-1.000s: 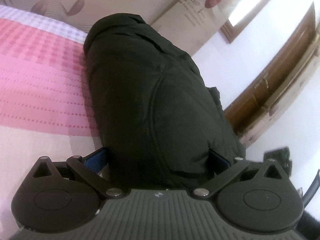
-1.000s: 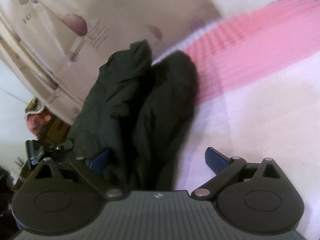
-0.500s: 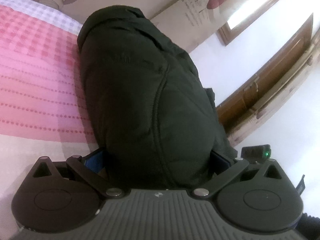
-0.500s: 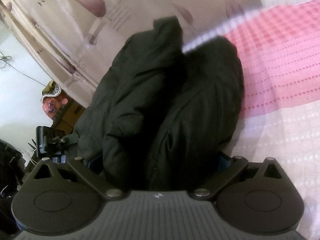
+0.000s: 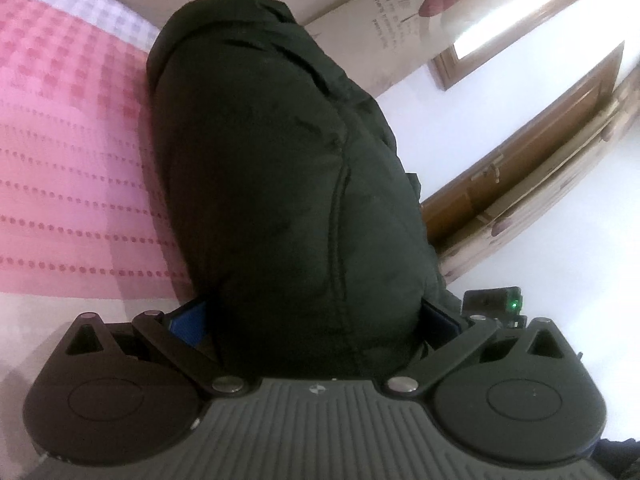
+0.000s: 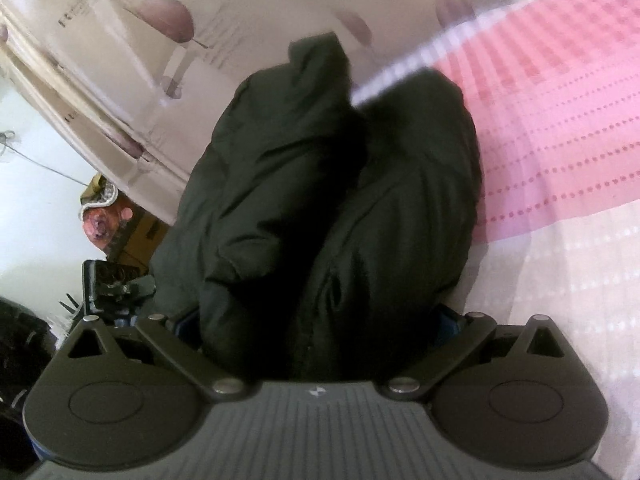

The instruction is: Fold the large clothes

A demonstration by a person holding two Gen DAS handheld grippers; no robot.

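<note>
A thick fold of the dark jacket (image 5: 288, 184) is pinched by the left tongs (image 5: 312, 316) and by the right tongs (image 6: 320, 320) (blue pads half hidden) on the pink bedspread (image 5: 68, 152).

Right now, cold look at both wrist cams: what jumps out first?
The bulky dark padded jacket fills the centre of both views, bunched into a thick roll with its near end wedged between the fingers of the left gripper and the right gripper. Beside it lies the pink-and-white patterned bedspread, at the left of the left view and the right of the right view. A leaf-print curtain hangs behind.
</note>
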